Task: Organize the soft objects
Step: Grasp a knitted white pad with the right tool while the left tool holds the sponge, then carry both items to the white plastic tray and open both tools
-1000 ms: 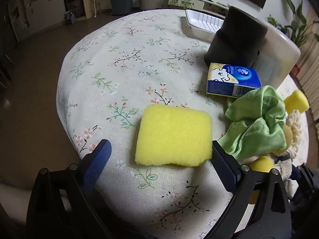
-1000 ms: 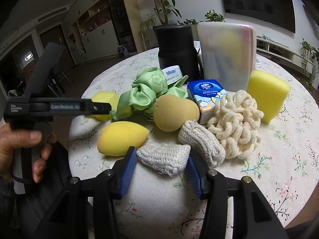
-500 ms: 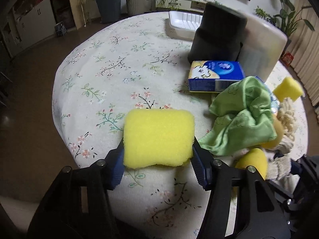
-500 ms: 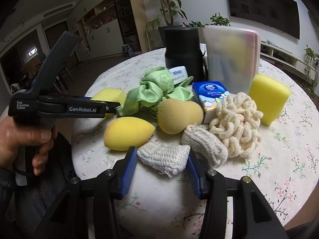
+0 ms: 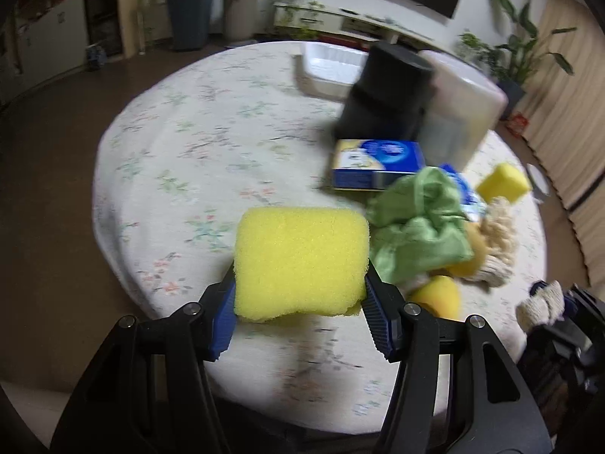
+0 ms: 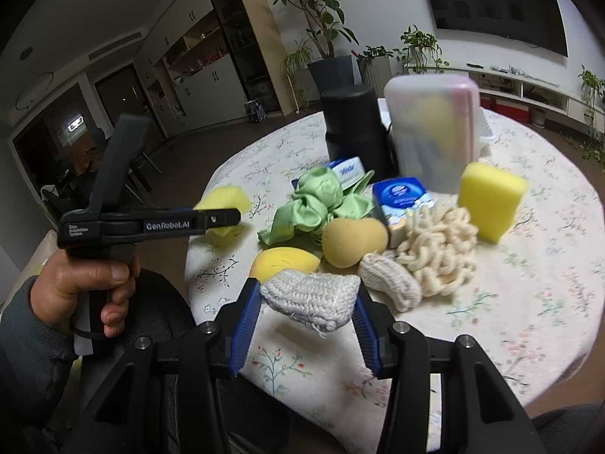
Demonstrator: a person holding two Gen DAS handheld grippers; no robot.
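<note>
A square, holey yellow sponge point(image 5: 300, 261) is squeezed by the left gripper point(image 5: 300, 304). A bumpy knitted white pouch point(image 6: 312, 297) is pinched by the right gripper point(image 6: 307, 316).

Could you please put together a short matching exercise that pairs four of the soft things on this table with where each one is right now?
Things
1. flat yellow sponge
2. grey knitted pad
3. green cloth
4. cream looped scrubber

Places
A. lying bunched in front of the black canister
B. clamped in the right gripper
C. on the table beside the upright yellow sponge
D. clamped in the left gripper

Pairs: 1-D, 2-B, 3-A, 4-C
</note>
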